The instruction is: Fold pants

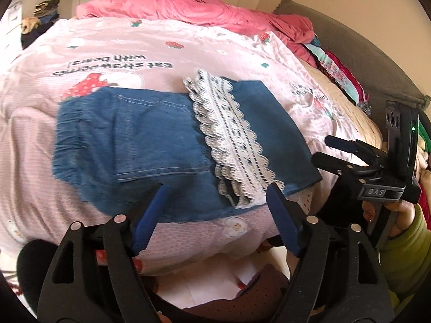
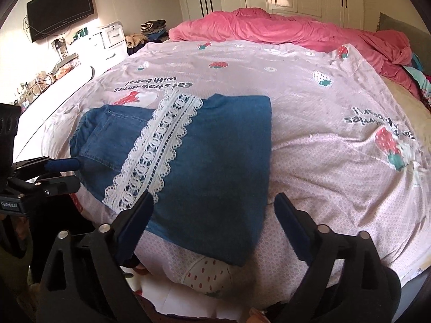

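The blue denim pants (image 1: 150,145) with a white lace band (image 1: 231,145) lie folded into a compact rectangle on the pink strawberry bedspread (image 1: 134,51). They also show in the right wrist view (image 2: 215,167), with the lace band (image 2: 159,148) running diagonally. My left gripper (image 1: 218,191) is open and empty, its fingers over the near edge of the pants. My right gripper (image 2: 212,202) is open and empty, over the near edge of the pants. The right gripper also shows in the left wrist view (image 1: 327,150), just right of the pants.
A crumpled pink duvet (image 2: 282,29) lies at the far side of the bed. A pile of colourful clothes (image 1: 342,78) sits at the right by the grey headboard (image 1: 358,48). A white dresser (image 2: 107,40) and a wall TV (image 2: 60,9) are at the left.
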`<act>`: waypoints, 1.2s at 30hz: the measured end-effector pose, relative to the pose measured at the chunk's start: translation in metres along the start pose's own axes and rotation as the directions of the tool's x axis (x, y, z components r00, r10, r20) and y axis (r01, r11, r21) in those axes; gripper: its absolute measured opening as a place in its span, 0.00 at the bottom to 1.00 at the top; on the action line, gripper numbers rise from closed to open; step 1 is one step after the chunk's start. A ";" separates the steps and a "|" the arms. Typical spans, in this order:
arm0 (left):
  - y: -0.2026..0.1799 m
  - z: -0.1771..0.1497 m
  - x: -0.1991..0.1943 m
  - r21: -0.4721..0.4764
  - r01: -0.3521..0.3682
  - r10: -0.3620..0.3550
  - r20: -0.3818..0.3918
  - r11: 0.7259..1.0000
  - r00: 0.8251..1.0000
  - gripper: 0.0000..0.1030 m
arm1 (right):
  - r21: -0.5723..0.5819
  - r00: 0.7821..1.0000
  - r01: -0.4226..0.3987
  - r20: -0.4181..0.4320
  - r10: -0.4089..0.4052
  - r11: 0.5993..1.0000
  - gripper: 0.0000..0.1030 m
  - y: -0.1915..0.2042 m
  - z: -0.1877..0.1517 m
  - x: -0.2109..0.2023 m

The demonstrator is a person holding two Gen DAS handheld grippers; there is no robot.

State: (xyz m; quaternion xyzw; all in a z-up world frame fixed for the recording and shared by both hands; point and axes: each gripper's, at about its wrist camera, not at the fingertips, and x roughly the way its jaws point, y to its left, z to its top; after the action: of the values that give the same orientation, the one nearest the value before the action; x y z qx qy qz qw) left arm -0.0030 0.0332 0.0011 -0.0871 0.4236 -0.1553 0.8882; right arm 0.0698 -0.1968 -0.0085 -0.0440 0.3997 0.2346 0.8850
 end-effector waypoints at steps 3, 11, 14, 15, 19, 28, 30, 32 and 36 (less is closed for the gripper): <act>0.010 0.001 -0.008 -0.024 -0.008 0.008 0.021 1.000 1.000 0.72 | -0.015 1.000 -0.004 0.004 0.004 1.000 0.92 0.007 0.007 0.000; 0.041 -0.004 -0.023 -0.096 -0.033 0.038 0.055 0.995 0.998 0.76 | -0.086 0.999 -0.041 0.010 0.042 0.995 0.92 0.037 0.034 0.008; 0.053 -0.007 -0.025 -0.128 -0.041 0.049 0.060 0.991 0.997 0.78 | -0.116 0.997 -0.075 0.005 0.076 0.990 0.92 0.052 0.051 0.014; 0.058 -0.007 -0.025 -0.142 -0.043 0.052 0.060 0.989 0.997 0.78 | -0.124 0.996 -0.085 0.006 0.086 0.989 0.93 0.057 0.055 0.015; 0.074 -0.011 -0.023 -0.194 -0.036 0.048 0.060 0.980 0.997 0.80 | -0.177 0.991 -0.131 0.002 0.134 0.976 0.94 0.082 0.078 0.025; 0.099 -0.021 -0.008 -0.311 0.044 -0.023 0.068 0.949 0.997 0.79 | -0.286 0.964 -0.265 -0.106 0.245 0.921 0.94 0.136 0.124 0.075; 0.102 -0.021 -0.005 -0.331 0.065 -0.043 0.075 0.941 0.996 0.72 | -0.307 0.952 -0.303 -0.148 0.269 0.902 0.94 0.149 0.130 0.087; 0.104 -0.021 -0.003 -0.342 0.083 -0.058 0.082 0.936 0.995 0.63 | -0.322 0.937 -0.339 -0.194 0.289 0.884 0.94 0.165 0.138 0.103; 0.110 -0.022 0.005 -0.373 0.111 -0.087 0.082 0.921 0.993 0.57 | -0.342 0.909 -0.399 -0.266 0.320 0.851 0.94 0.191 0.146 0.129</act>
State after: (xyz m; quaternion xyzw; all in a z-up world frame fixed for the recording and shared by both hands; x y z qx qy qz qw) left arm 0.0051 0.1338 -0.0470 -0.2821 0.4117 -0.1130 0.8592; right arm 0.1581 0.0602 0.0170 -0.1660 0.4325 0.4658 0.7539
